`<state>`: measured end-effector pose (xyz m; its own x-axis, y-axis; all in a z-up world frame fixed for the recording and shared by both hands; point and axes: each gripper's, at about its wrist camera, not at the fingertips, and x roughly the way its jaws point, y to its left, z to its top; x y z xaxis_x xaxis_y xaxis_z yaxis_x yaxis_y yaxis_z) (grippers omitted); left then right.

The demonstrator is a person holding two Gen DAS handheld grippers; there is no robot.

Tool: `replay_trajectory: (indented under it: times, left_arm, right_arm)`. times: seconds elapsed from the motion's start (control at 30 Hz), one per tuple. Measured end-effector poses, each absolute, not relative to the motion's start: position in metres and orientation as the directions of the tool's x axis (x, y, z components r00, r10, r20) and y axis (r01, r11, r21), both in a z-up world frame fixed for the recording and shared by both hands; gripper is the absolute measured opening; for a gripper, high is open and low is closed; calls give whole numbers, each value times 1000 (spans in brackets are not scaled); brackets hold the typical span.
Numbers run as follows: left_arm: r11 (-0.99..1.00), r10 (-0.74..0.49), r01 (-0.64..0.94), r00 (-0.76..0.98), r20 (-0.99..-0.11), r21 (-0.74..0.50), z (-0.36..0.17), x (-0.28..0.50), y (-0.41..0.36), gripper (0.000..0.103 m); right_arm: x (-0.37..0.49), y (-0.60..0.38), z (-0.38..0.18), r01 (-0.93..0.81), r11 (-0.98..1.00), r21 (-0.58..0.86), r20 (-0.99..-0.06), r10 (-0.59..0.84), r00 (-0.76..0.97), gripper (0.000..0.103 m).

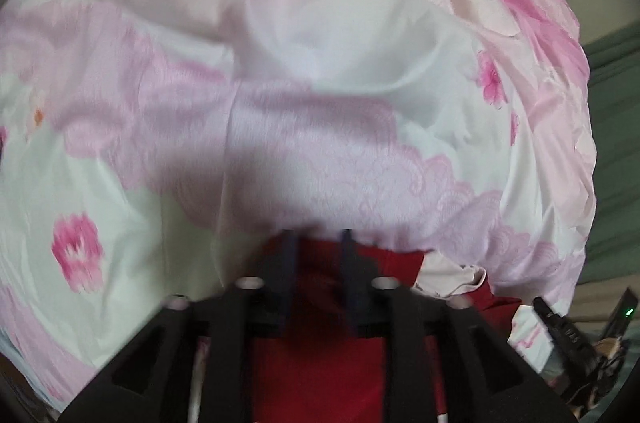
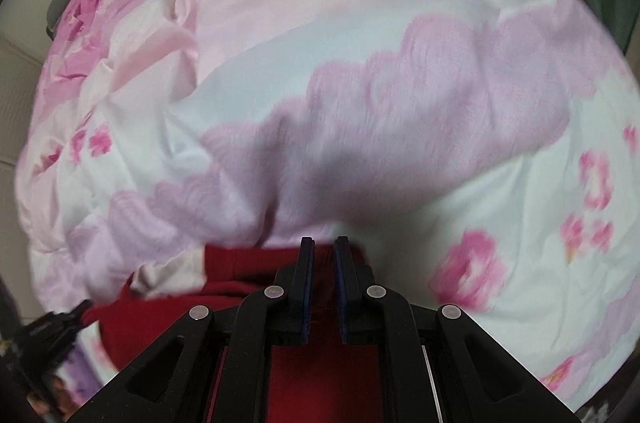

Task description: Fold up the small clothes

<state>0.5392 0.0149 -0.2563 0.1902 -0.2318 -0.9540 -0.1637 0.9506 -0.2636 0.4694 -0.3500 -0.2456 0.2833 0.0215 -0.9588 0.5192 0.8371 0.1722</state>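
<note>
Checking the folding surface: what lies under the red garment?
The pink floral quilt spreads beneath and beyond the red garment. What lies under the quilt is covered.

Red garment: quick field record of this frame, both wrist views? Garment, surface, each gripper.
garment: red garment, lying under both grippers, partly bunched
surface: pink floral bedding, wrinkled
left gripper: fingers apart, red cloth between them; grip unclear, blurred
right gripper: fingers narrowly apart over the red cloth; pinch not confirmable
other view: the right gripper shows at the lower right edge of the left view
background: green fabric beyond bedding
</note>
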Motion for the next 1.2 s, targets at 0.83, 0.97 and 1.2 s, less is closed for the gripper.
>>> replay_trajectory:
  times: [0.83, 0.97, 1.2]
  left_arm:
    - [609, -147, 782, -51, -988, -131, -280, 518, -123, 66]
    - [614, -150, 773, -86, -985, -161, -280, 517, -115, 66]
    - [582, -159, 797, -80, -984, -159, -273, 498, -108, 47]
  right_arm:
    - [461, -333, -247, 46, 993, 112, -967, 99, 237, 69]
    - [466, -331, -256, 42, 989, 142, -964, 128, 232, 68]
    - [474, -316, -270, 11, 990, 140, -968, 135, 210, 30]
